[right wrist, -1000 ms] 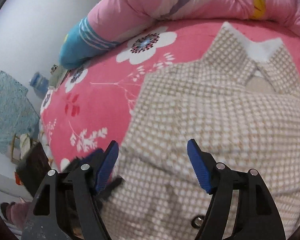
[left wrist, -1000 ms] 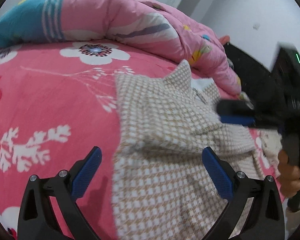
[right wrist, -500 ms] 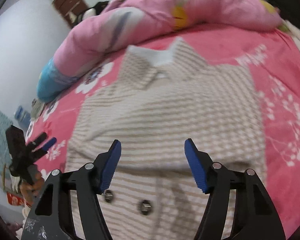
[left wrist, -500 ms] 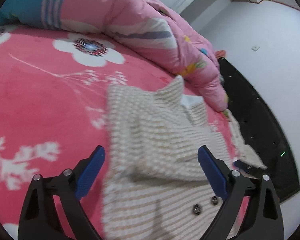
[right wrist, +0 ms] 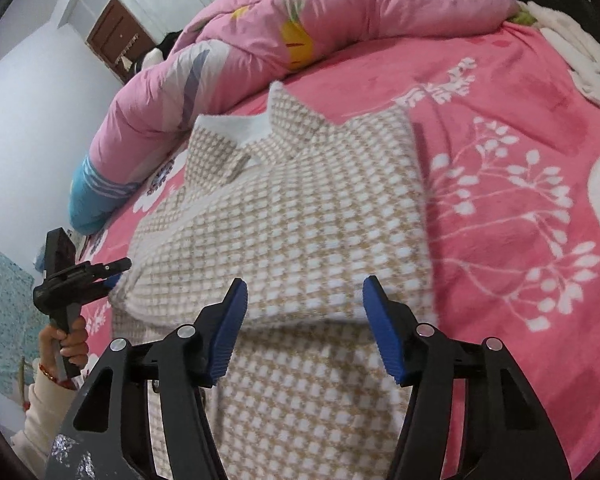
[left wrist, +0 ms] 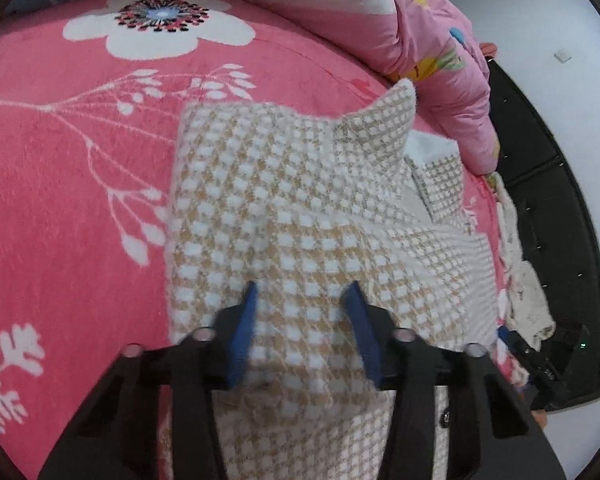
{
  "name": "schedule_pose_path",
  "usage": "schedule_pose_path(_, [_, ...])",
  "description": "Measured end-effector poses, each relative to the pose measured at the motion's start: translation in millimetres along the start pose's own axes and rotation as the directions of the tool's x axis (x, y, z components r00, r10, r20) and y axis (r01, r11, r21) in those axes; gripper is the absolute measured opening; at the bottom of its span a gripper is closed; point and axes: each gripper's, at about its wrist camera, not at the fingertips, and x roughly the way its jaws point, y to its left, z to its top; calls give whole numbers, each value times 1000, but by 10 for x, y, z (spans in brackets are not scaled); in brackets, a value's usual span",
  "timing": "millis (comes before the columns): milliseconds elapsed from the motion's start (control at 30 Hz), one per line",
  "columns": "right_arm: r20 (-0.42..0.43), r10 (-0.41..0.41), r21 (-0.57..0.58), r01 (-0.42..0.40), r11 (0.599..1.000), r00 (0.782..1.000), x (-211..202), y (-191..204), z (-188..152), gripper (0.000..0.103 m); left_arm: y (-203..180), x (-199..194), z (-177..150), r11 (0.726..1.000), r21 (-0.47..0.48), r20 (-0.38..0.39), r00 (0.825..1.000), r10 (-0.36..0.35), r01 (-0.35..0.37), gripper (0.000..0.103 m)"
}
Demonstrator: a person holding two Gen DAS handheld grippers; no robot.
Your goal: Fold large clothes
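the checked coat (left wrist: pixel 300 208) lies folded on the pink bed (left wrist: pixel 72 168), its collar by the rolled quilt (left wrist: pixel 428 40) at the bed's far edge. the left gripper (left wrist: pixel 302 300) has just been closing, fabric between its 2 pads, not pinched. the right gripper (right wrist: pixel 304 296) has been closing too, gaping above the fold.

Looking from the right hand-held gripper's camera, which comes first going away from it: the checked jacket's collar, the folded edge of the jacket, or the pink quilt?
From the right hand-held gripper:
1. Folded edge, right between its fingers.
2. Collar, farther up the jacket, toward the left.
3. Pink quilt, bunched along the far side of the bed, behind the collar.
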Motion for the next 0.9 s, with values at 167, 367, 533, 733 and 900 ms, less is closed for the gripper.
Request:
schedule_pose_path(167, [22, -17, 17, 17, 1000, 1000, -69, -99, 25, 50, -461, -244, 43, 989, 139, 122, 992, 34, -51, 9])
schedule_pose_path(367, [30, -56, 34, 55, 998, 998, -125, -227, 25, 50, -675, -750, 186, 982, 187, 307, 951, -26, -34, 9])
schedule_pose_path(533, [8, -85, 57, 84, 995, 996, -36, -363, 30, 47, -108, -154, 8, 983, 116, 193, 974, 121, -145, 9])
schedule_pose_path(733, [4, -108, 35, 108, 994, 994, 38, -352, 111, 42, 16, -135, -101, 978, 151, 250, 963, 104, -145, 9])
schedule_pose_path(900, [-26, -118, 10, 119, 993, 993, 225, -367, 103, 42, -29, -137, -76, 975, 149, 231, 965, 126, -163, 9])
